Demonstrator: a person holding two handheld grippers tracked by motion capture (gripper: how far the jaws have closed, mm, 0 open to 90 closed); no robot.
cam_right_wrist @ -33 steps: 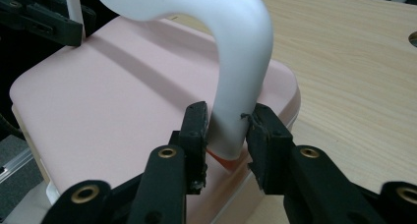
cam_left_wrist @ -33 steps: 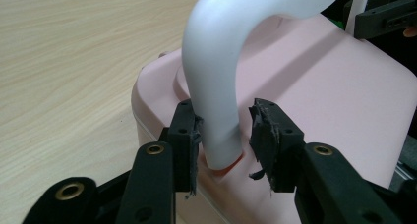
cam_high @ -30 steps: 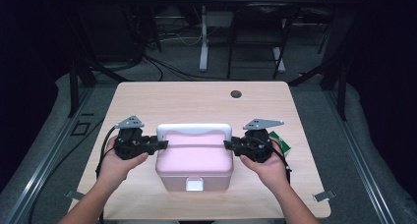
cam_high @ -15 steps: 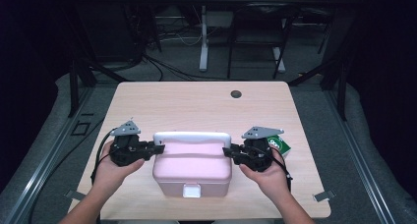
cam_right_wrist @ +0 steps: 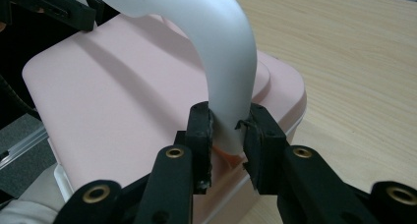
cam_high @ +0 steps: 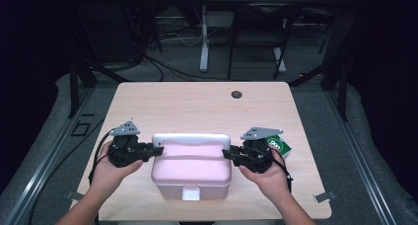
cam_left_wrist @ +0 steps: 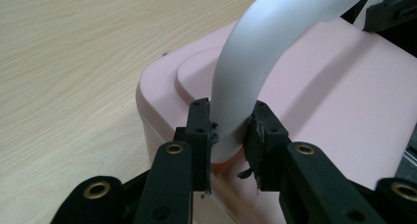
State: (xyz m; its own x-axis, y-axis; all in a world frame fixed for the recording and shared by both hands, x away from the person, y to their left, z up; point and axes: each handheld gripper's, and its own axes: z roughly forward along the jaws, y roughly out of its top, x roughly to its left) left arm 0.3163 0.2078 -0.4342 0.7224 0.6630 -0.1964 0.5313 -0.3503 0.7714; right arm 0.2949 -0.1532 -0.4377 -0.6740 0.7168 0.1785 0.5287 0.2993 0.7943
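Observation:
A pink lidded box (cam_high: 191,168) stands on the near half of the wooden table (cam_high: 197,106). Its white arched handle (cam_high: 191,138) stands raised over the far side of the lid. My left gripper (cam_high: 156,150) is at the handle's left end; its jaws have just been closing with the handle between them. In the left gripper view the pads (cam_left_wrist: 200,130) press the white handle (cam_left_wrist: 255,52) near its foot. My right gripper (cam_high: 227,154) is shut on the right end, and in the right gripper view the handle (cam_right_wrist: 221,47) is clamped just above the lid (cam_right_wrist: 113,96).
A small green and white packet (cam_high: 279,146) lies on the table just behind my right gripper. A dark round hole (cam_high: 236,94) sits near the far edge. The box has a white latch (cam_high: 191,193) on its near face. Cables and desk legs cross the floor beyond.
The box and both grippers have shifted a little toward the table's near edge. Both grippers stay at the handle's ends.

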